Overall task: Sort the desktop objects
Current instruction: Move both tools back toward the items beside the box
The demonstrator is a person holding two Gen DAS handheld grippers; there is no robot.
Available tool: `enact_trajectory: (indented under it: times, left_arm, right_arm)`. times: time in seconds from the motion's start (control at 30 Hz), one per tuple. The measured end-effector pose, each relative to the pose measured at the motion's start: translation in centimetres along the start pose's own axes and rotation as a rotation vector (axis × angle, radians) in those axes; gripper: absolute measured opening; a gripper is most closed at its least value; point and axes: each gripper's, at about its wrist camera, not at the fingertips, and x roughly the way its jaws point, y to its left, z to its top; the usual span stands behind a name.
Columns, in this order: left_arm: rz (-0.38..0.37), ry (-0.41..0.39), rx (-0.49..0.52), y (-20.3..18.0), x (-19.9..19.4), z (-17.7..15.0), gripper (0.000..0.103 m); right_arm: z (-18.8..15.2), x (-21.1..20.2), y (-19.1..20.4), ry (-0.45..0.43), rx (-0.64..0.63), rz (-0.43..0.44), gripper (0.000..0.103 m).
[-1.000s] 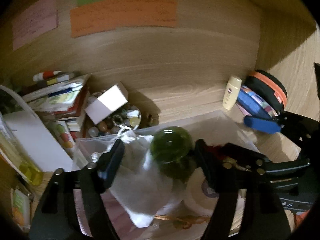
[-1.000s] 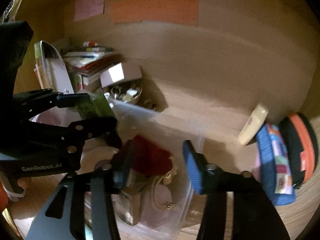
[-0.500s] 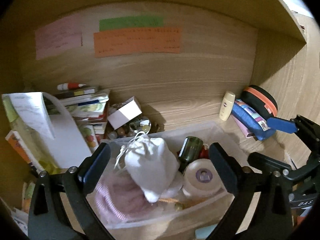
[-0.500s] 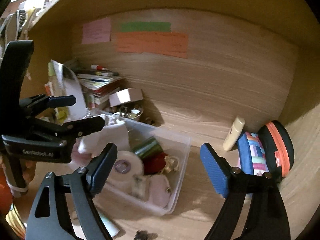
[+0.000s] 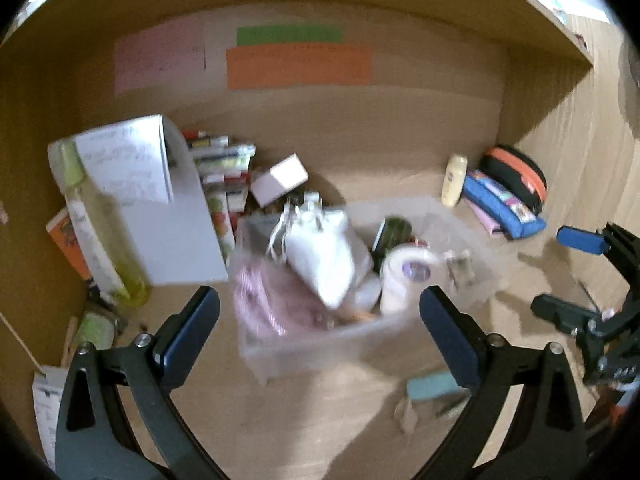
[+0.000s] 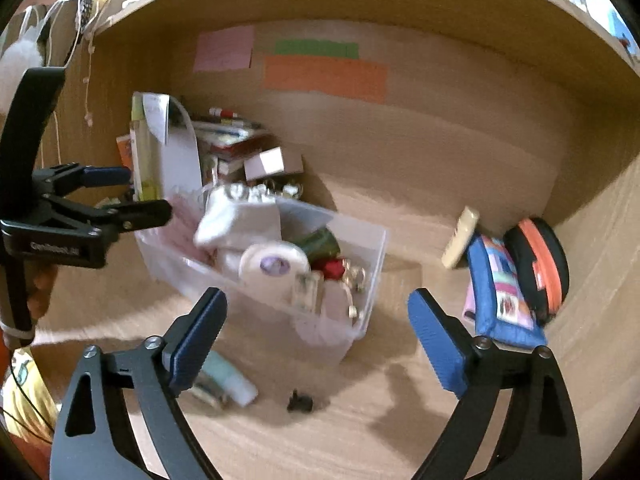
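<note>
A clear plastic bin (image 5: 312, 344) (image 6: 372, 264) stands mid-desk. It holds a white drawstring pouch (image 5: 320, 252) (image 6: 236, 216), a dark green jar (image 5: 394, 230) (image 6: 320, 242), a white tape roll (image 5: 404, 276) (image 6: 276, 268), pink fabric (image 5: 260, 300) and a red item (image 6: 332, 268). My left gripper (image 5: 318, 332) is open and empty, held back above the bin's near side. My right gripper (image 6: 316, 340) is open and empty, in front of the bin. A pale teal tube (image 6: 228, 380) (image 5: 432, 386) lies on the desk near the bin.
A stack of books (image 5: 224, 168), a small white box (image 5: 280, 178), a white sheet and a yellow-green bottle (image 5: 100, 236) stand at the left. A cream bottle (image 6: 460, 240), a blue pouch (image 6: 500, 288) and a black-orange case (image 6: 536, 264) sit at the right. A small black clip (image 6: 300, 400) lies in front.
Both grippers have pulled back and up from the bin, so more of the desk shows. The green jar, earlier between the left fingers, now lies in the bin. Both jaws have opened wider.
</note>
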Motion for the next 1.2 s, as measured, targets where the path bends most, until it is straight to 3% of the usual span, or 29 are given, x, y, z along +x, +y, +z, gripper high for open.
enact_trajectory:
  times: [0.23,0.4,0.5,0.57,0.6,0.63,0.73,1.0,1.07,1.13,1.2]
  left_arm:
    - [-0.009,0.091,0.032,-0.3,0.7,-3.9,0.101]
    - [-0.059,0.138,0.059,-0.7,1.0,-6.3,0.101]
    - [-0.101,0.165,0.071,-1.1,1.1,-7.3,0.097]
    - [-0.116,0.182,0.090,-1.4,1.2,-7.8,0.083]
    - [-0.125,0.194,0.097,-1.6,1.3,-8.0,0.075]
    - [-0.137,0.203,0.097,-1.7,1.4,-8.1,0.071]
    - [-0.165,0.212,0.099,-1.7,1.4,-8.6,0.067]
    - [-0.193,0.241,0.135,-2.7,1.8,-9.0,0.064]
    - [-0.201,0.254,0.137,-2.9,2.2,-8.9,0.060]
    - [-0.205,0.274,0.138,-3.1,2.8,-8.8,0.053]
    - [-0.215,0.297,0.139,-3.4,3.5,-8.7,0.048]
  right_arm:
    - [-3.2,0.6,-0.2,0.095,0.083,0.034,0.091]
    - [-5.3,1.2,1.4,0.156,0.167,0.146,0.091]
    - [-6.1,1.4,3.3,0.168,0.145,0.198,0.089]
    - [-6.5,1.6,4.9,0.175,0.093,0.199,0.084]
    - [-6.6,1.8,5.4,0.186,0.079,0.203,0.076]
    - [-6.8,2.0,5.8,0.200,0.071,0.216,0.068]
    - [-7.3,3.0,6.4,0.245,0.072,0.247,0.054]
    - [-7.1,5.1,6.4,0.298,0.111,0.226,0.046]
    - [-6.7,5.4,6.9,0.292,0.071,0.172,0.045]
    - [-6.7,5.7,7.1,0.291,0.053,0.165,0.036]
    - [-6.7,5.8,6.8,0.282,0.058,0.170,0.034]
